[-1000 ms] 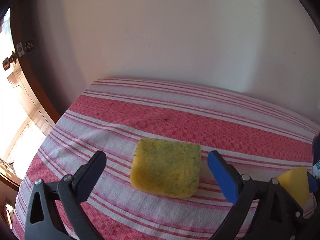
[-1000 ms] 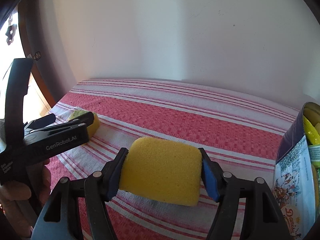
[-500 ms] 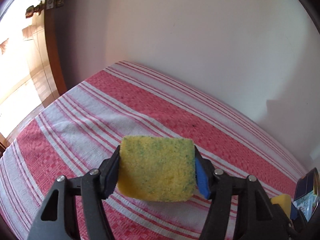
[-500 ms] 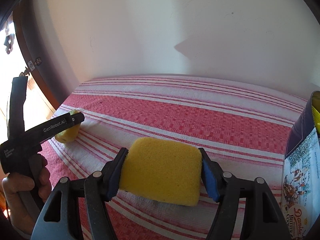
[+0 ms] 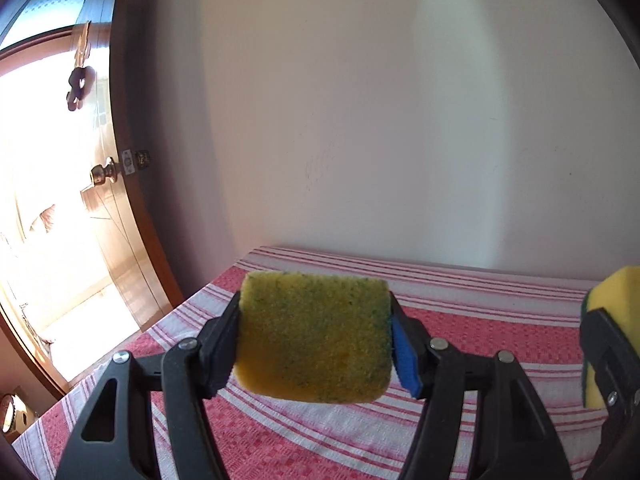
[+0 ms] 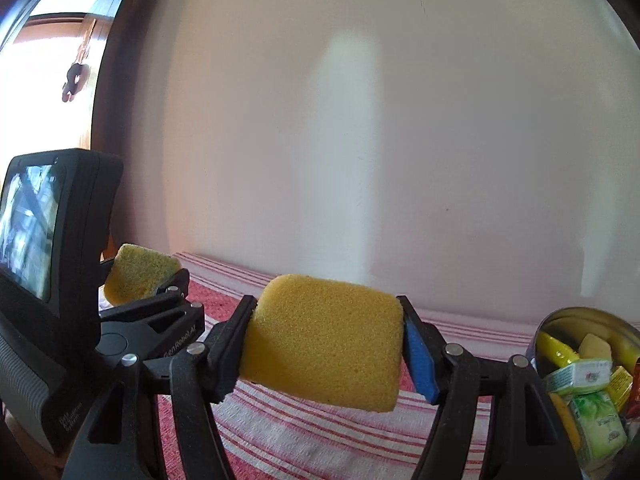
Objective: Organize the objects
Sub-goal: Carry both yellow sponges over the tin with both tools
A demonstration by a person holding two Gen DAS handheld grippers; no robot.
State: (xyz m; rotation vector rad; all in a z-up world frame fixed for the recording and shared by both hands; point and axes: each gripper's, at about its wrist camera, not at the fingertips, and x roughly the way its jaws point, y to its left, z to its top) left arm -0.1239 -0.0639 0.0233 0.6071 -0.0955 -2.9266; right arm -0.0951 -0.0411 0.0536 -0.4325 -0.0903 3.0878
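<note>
Left gripper (image 5: 316,340) clamps a green-flecked sponge (image 5: 314,336) by its sides, right gripper (image 6: 326,340) a yellow sponge (image 6: 324,340); both likely light, soft, squashable

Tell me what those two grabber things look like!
Both are black plastic. The left gripper and the right gripper each have two fingers built from triangle-shaped arms with cut-out holes and silver rivets. One pad on each is bright blue, the other black. From the right camera, the left one shows white "GenRobot.AI" lettering, a ribbed grey handle and a small screen on its back.
</note>
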